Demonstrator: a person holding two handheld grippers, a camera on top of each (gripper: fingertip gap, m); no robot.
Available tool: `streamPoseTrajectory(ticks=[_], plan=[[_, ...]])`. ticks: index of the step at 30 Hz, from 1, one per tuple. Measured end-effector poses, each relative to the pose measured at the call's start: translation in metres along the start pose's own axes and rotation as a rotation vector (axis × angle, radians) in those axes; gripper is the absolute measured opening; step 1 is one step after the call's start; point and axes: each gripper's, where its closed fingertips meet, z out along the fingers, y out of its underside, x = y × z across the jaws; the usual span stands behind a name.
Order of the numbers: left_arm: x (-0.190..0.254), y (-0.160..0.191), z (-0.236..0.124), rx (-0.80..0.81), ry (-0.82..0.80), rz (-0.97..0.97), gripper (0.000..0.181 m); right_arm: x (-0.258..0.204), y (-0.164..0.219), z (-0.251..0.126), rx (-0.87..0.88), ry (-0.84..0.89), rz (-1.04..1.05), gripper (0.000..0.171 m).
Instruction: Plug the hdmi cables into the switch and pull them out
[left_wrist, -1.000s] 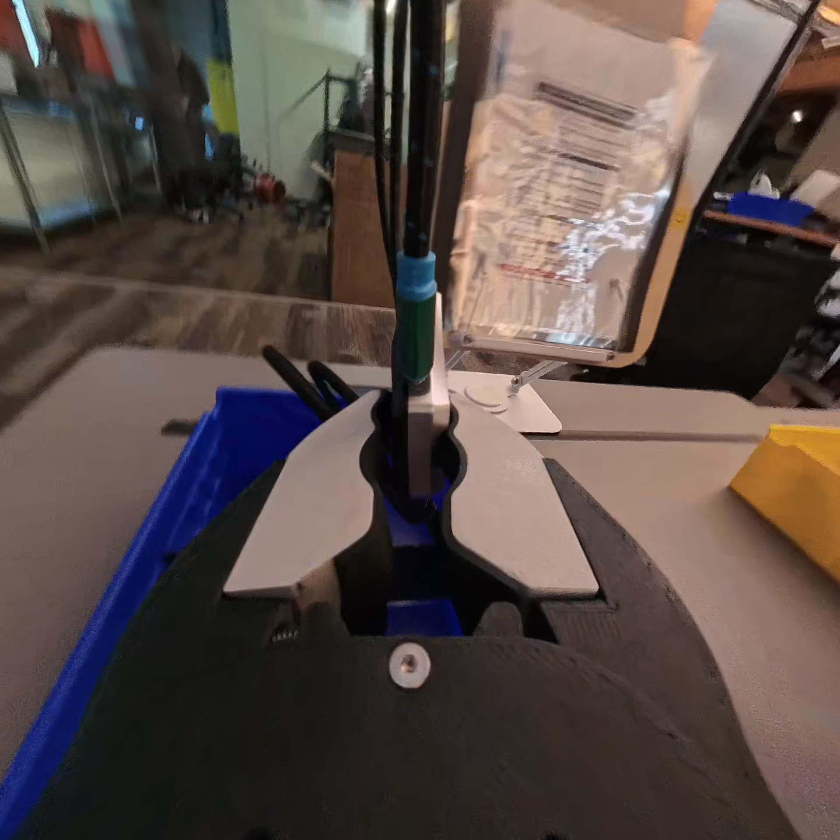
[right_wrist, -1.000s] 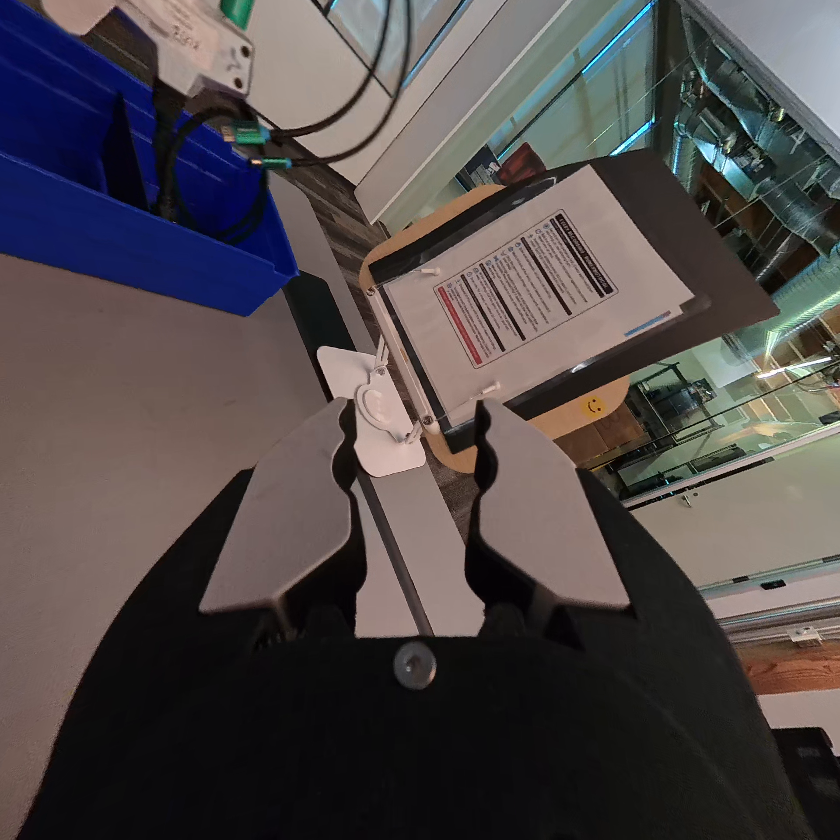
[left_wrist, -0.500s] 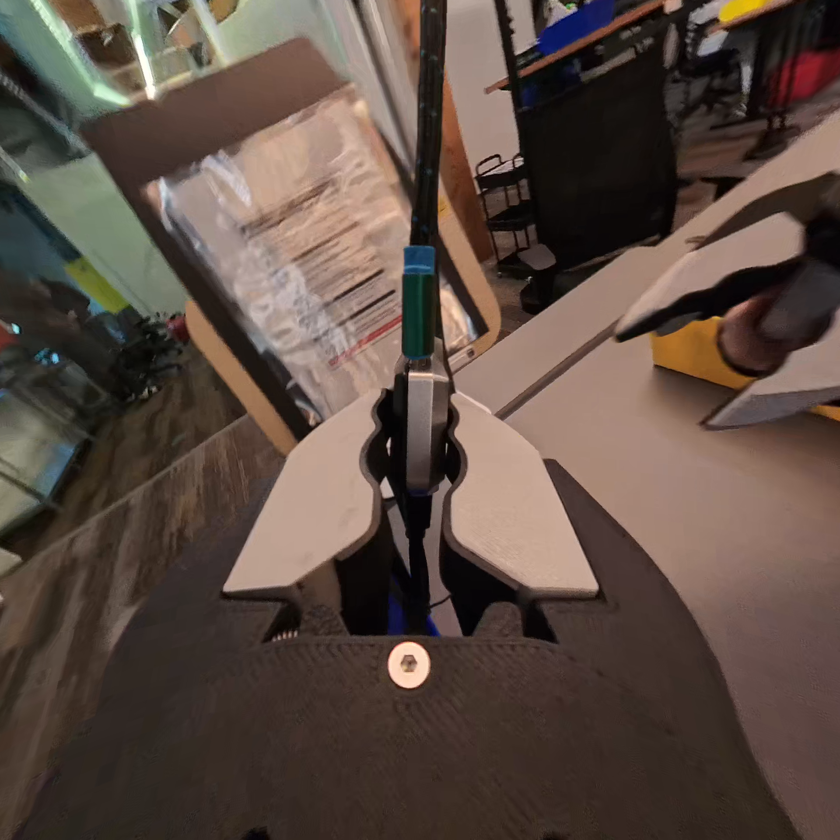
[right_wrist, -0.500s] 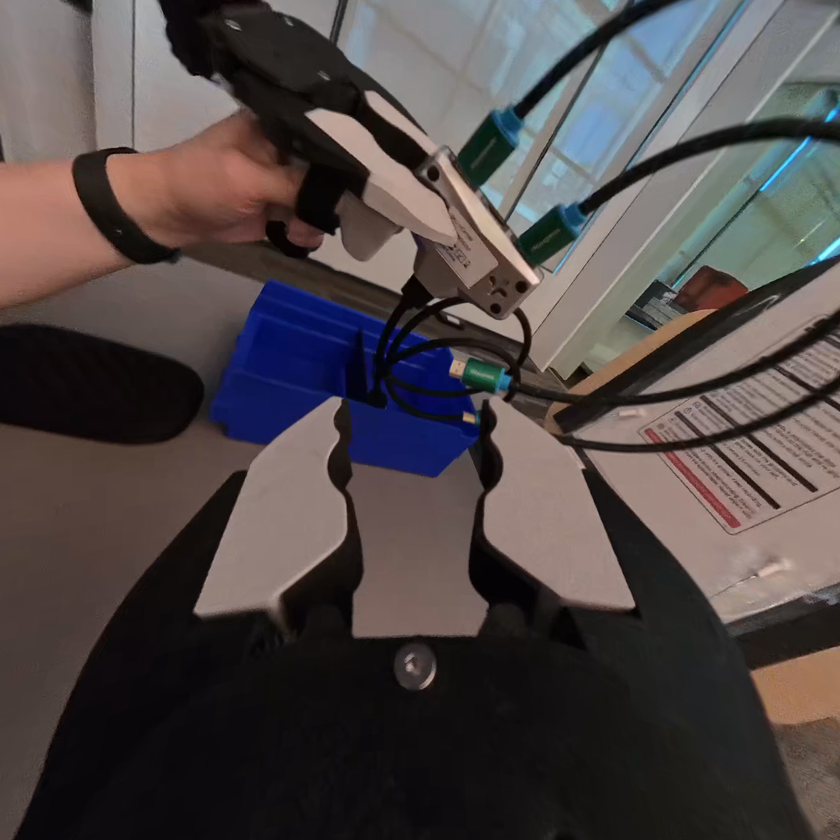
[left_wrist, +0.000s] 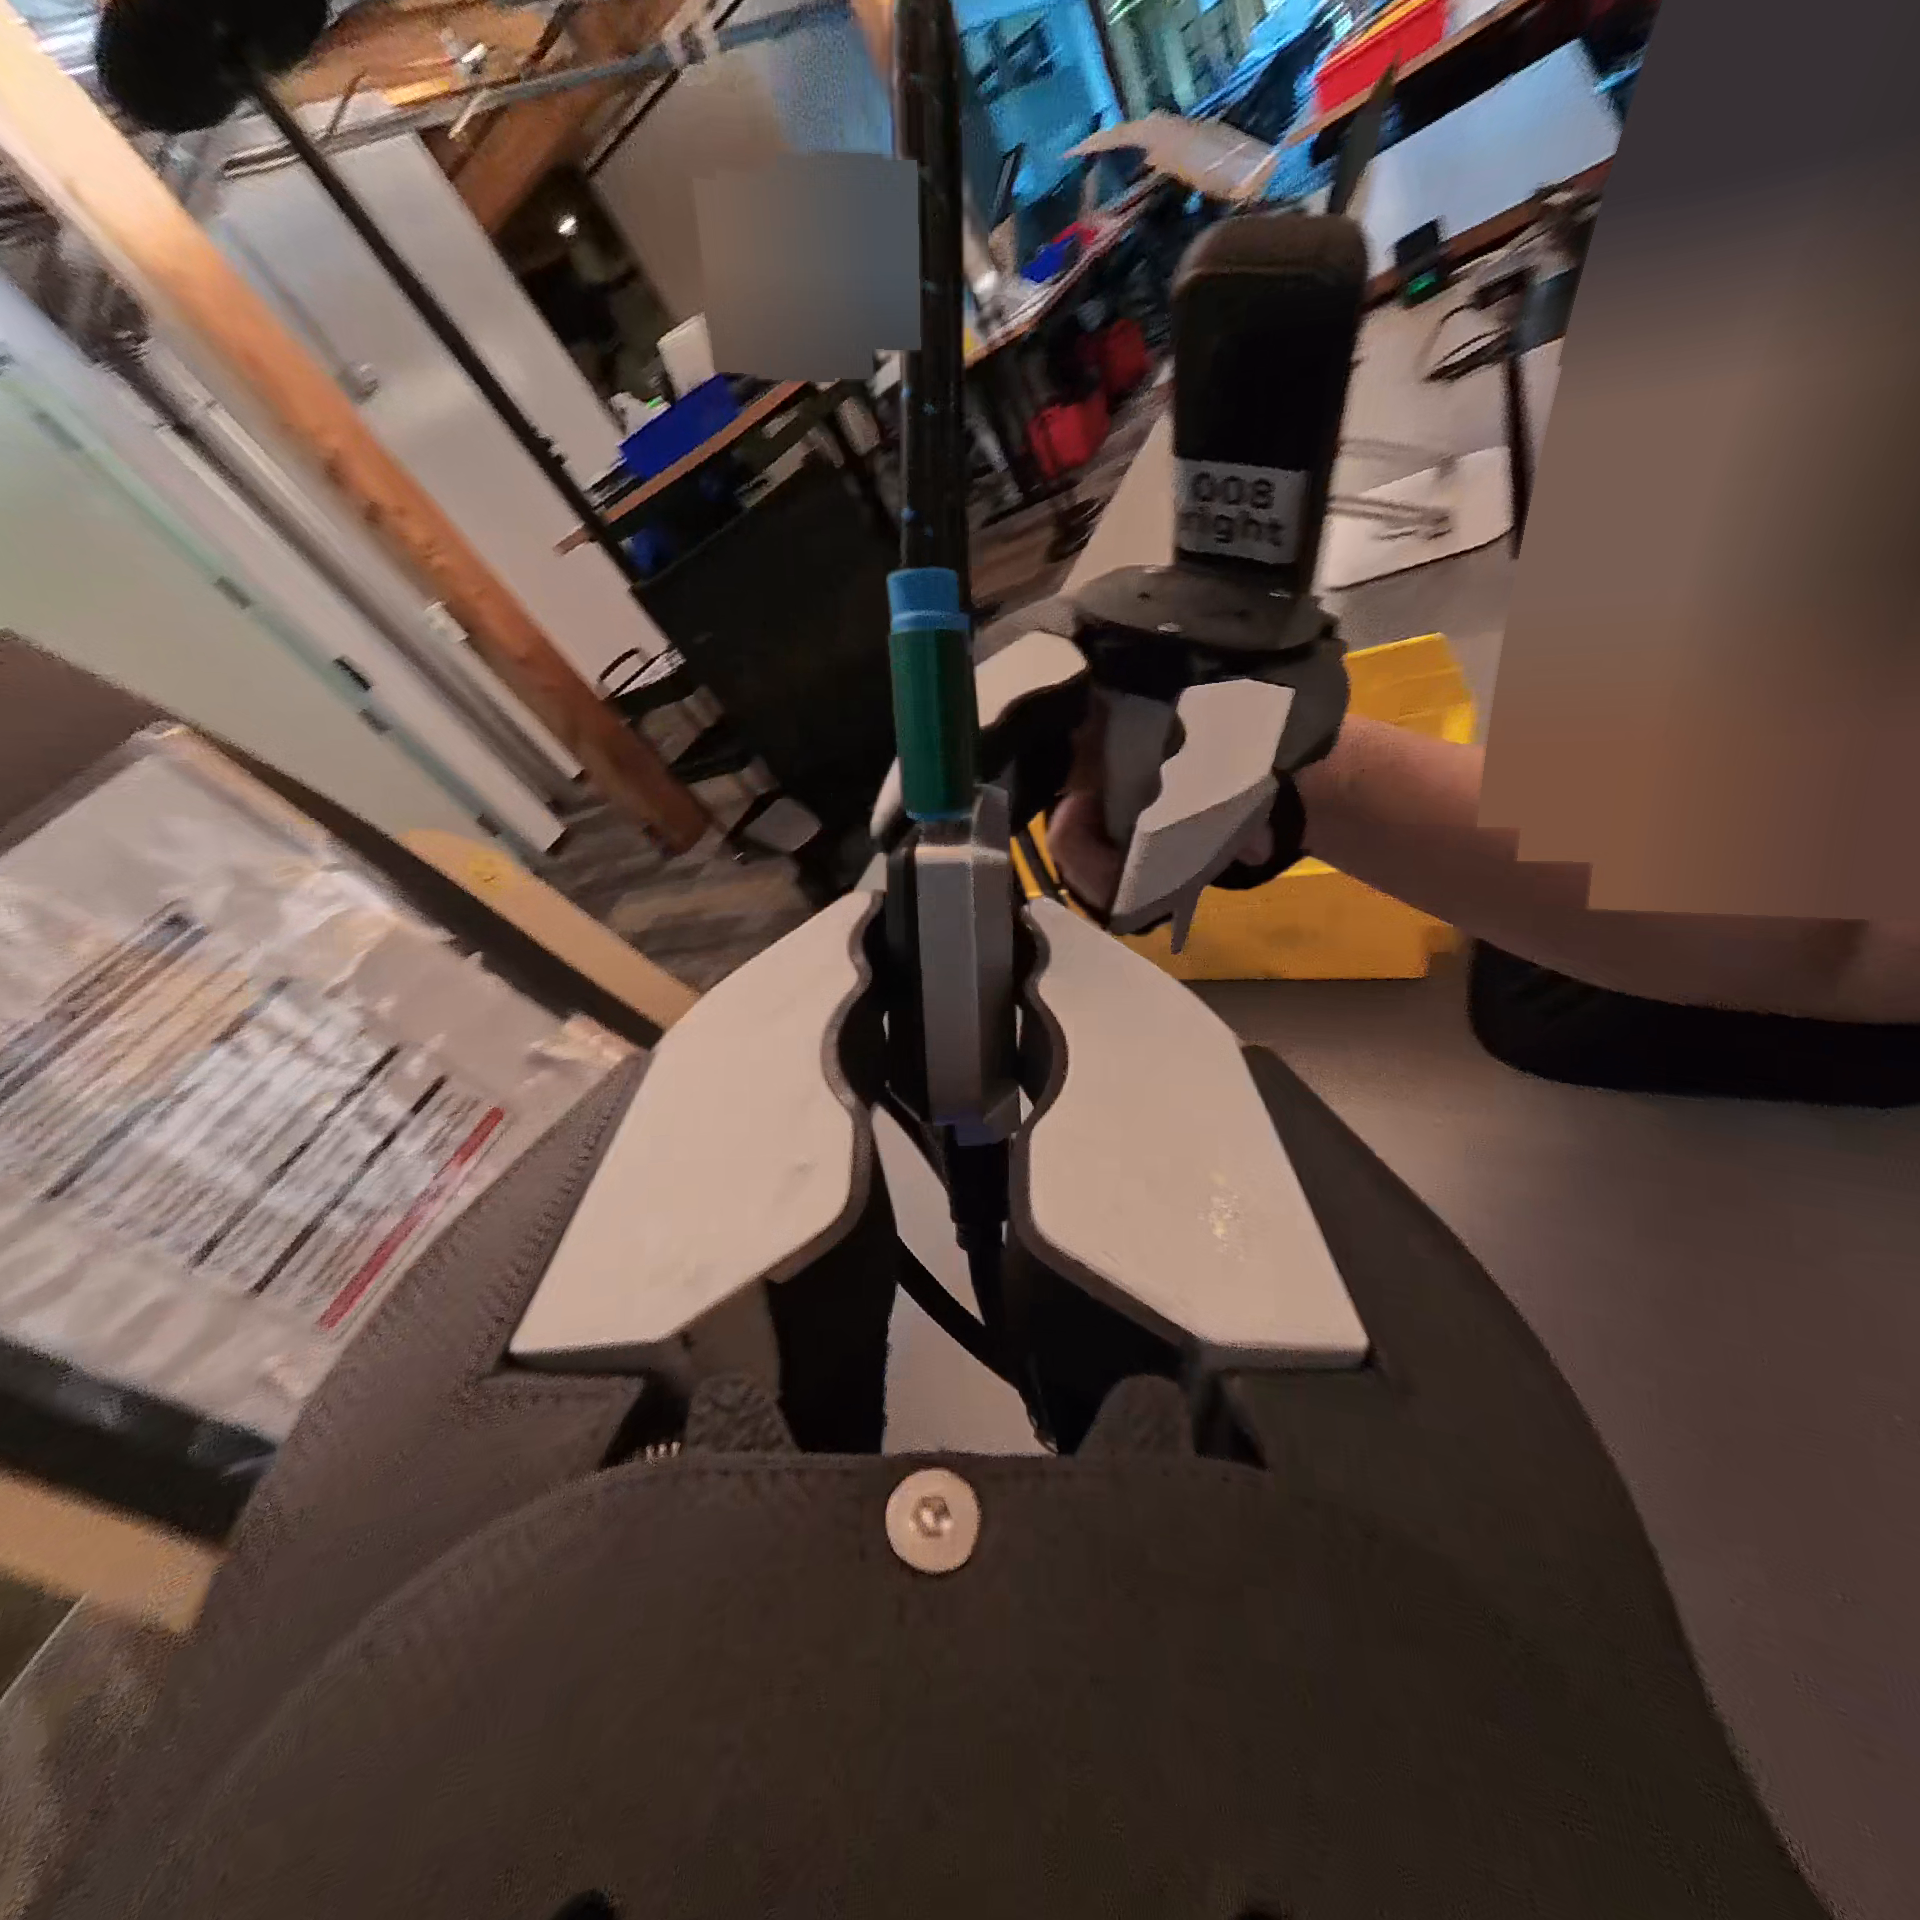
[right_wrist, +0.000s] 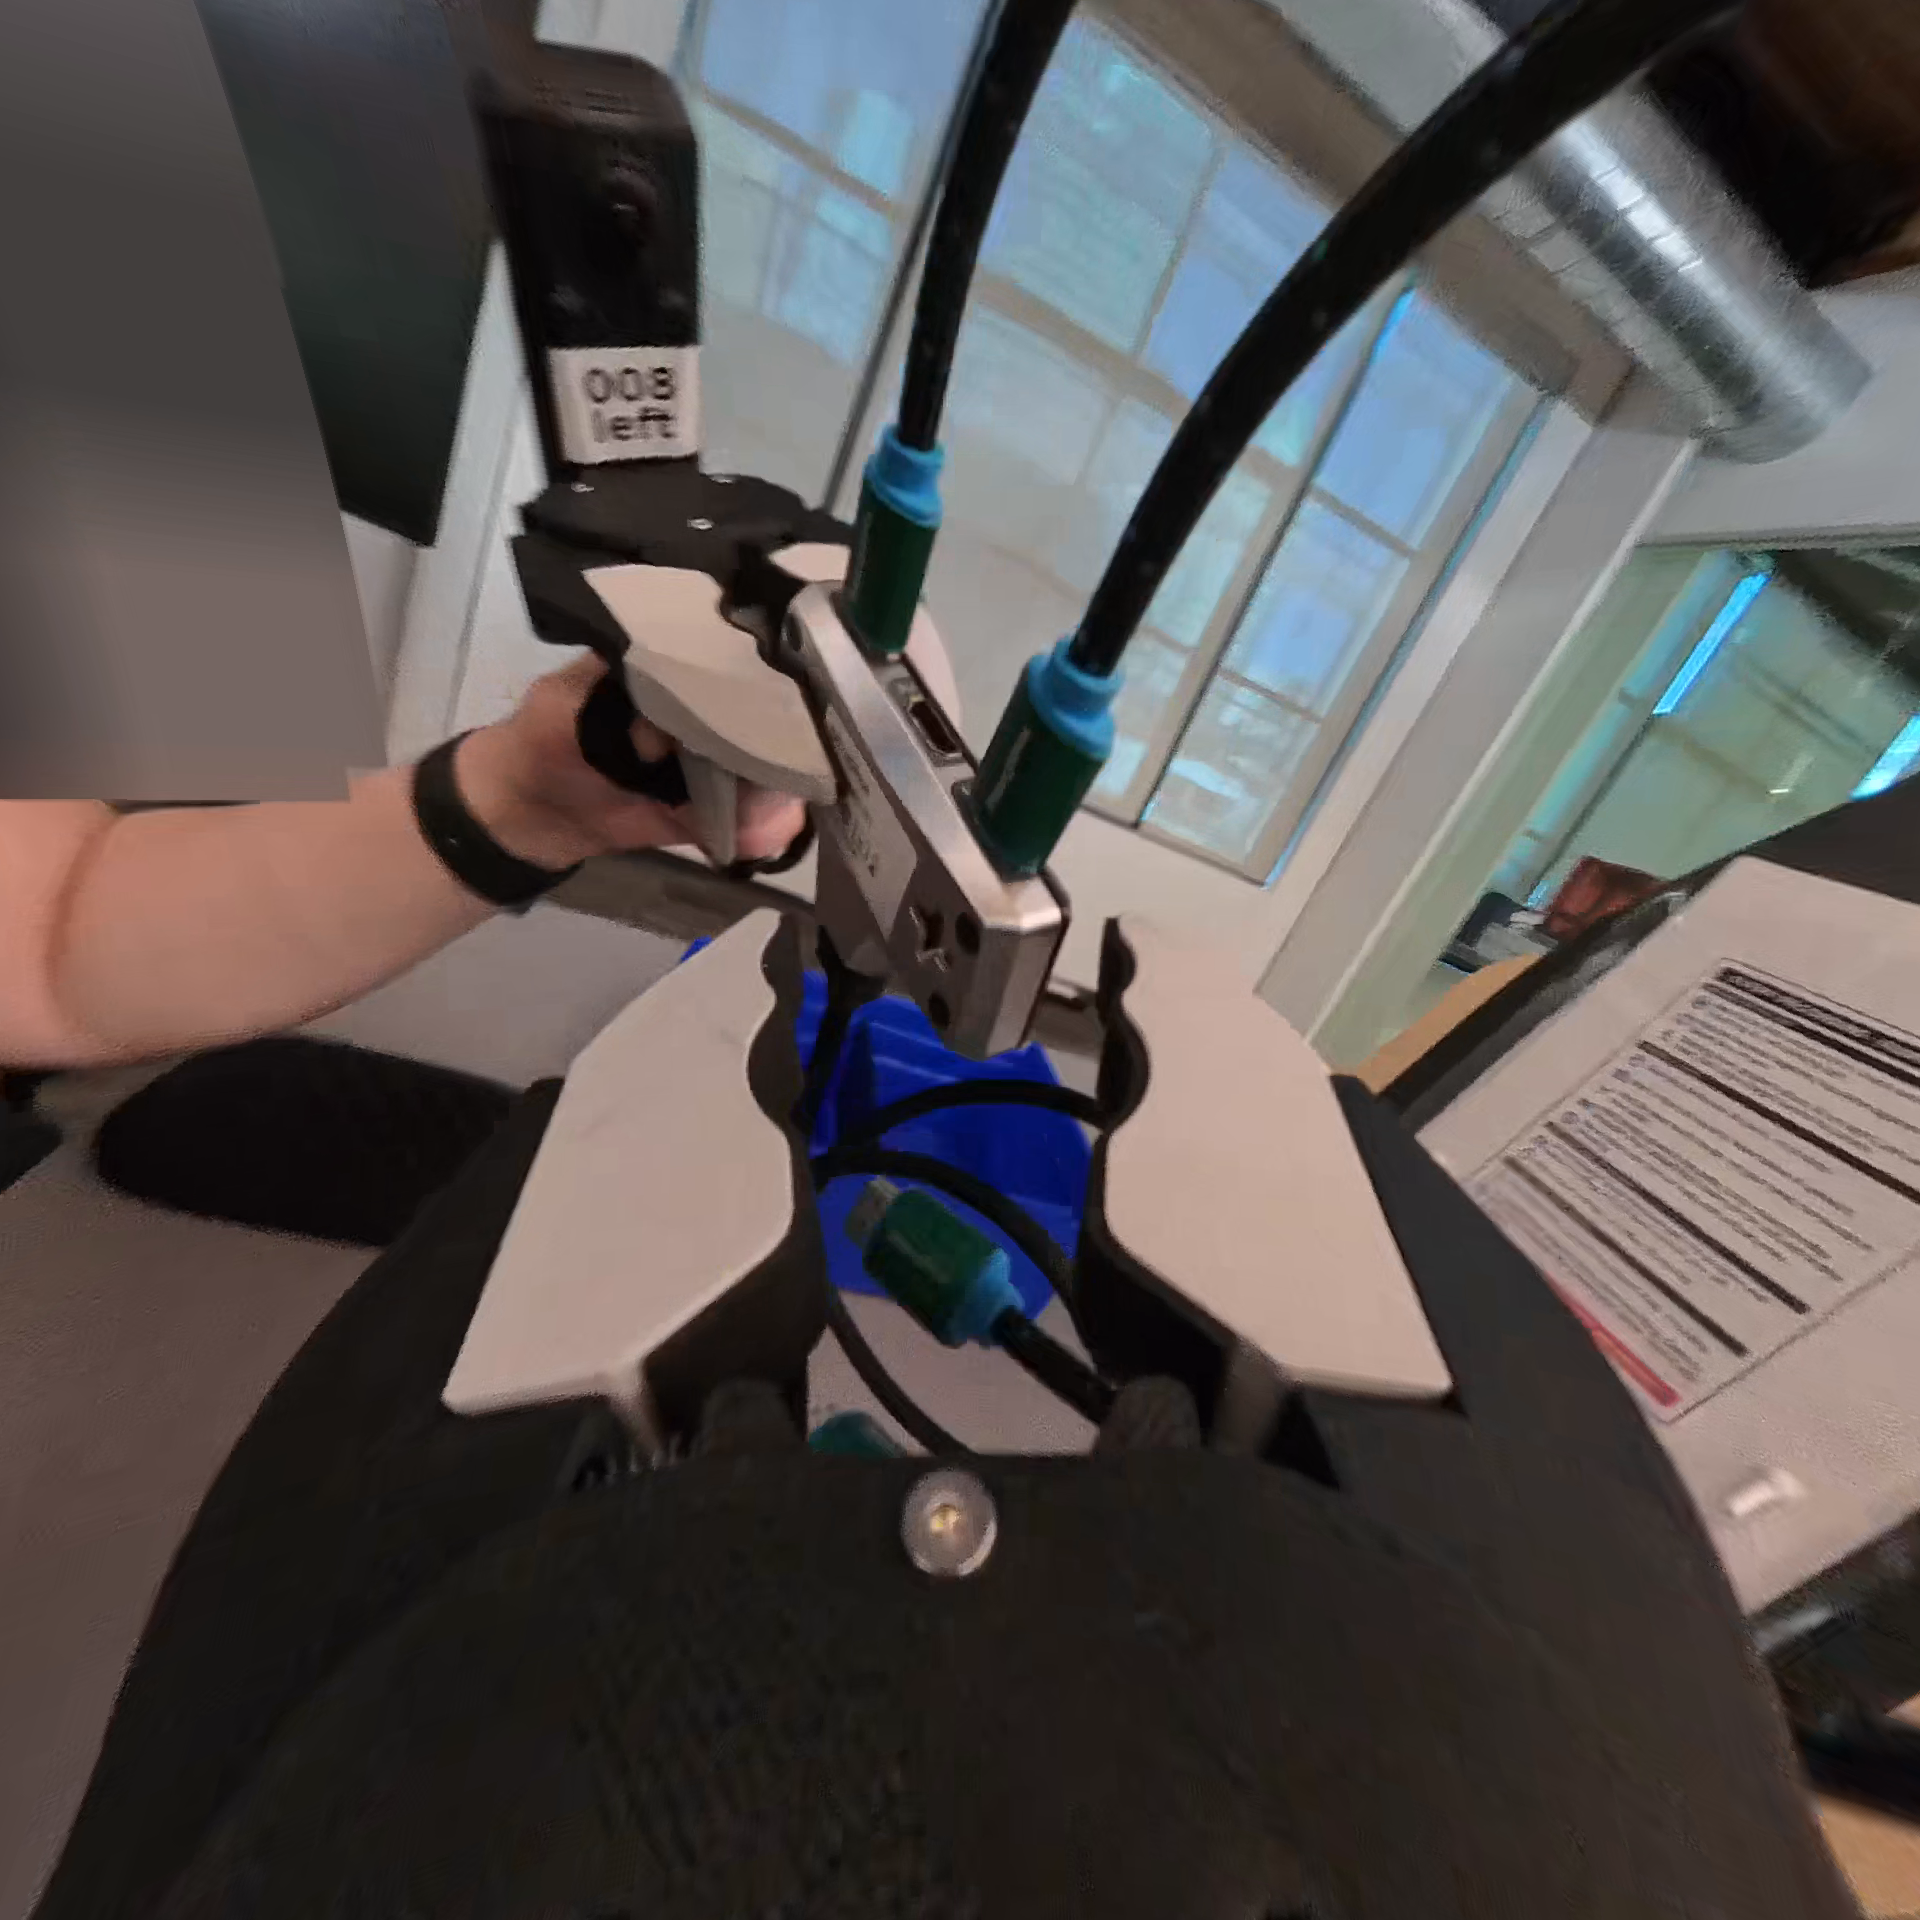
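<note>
My left gripper (left_wrist: 951, 920) is shut on a silver hdmi switch (left_wrist: 961, 987) and holds it up in the air, edge-on between the fingers. One green and blue hdmi plug (left_wrist: 930, 717) stands in its top. In the right wrist view the switch (right_wrist: 935, 831) carries two plugged cables, a far plug (right_wrist: 888, 561) and a near plug (right_wrist: 1039, 769), with an empty port (right_wrist: 935, 732) between them. My right gripper (right_wrist: 940, 956) is open, its tips just below the switch's near end. A loose green plug (right_wrist: 930, 1262) hangs between its fingers, untouched.
A blue bin (right_wrist: 935, 1122) with black cable loops sits on the grey table below the switch. A yellow bin (left_wrist: 1351, 914) stands behind the right gripper (left_wrist: 1101, 748). A sign in a clear stand (right_wrist: 1714, 1164) is at the table's edge. A person's forearm (right_wrist: 208, 914) reaches in from the left. Left and right tips are no more than a few centimetres apart.
The left gripper has swung the switch round to face the right gripper. The right gripper has come closer, so the switch now sits just above its open fingertips.
</note>
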Motion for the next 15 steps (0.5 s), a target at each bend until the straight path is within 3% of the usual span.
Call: streamPoseTrajectory(ticks=[1, 4, 9, 15], plan=[[0.005, 0.003, 0.003, 0.019, 0.030, -0.001, 0.019, -0.003, 0.005, -0.002, -0.033, -0.028, -0.006, 0.055], [0.018, 0.011, 0.014, 0.043, 0.097, -0.008, 0.019, -0.010, 0.030, -0.004, -0.157, -0.084, -0.068, 0.042], [0.029, 0.022, 0.018, 0.082, 0.186, -0.021, 0.021, -0.023, 0.036, -0.008, -0.150, -0.221, -0.038, 0.022], [0.031, 0.047, 0.014, 0.149, 0.150, 0.002, 0.024, -0.026, 0.060, -0.001, -0.221, -0.209, -0.218, 0.021]])
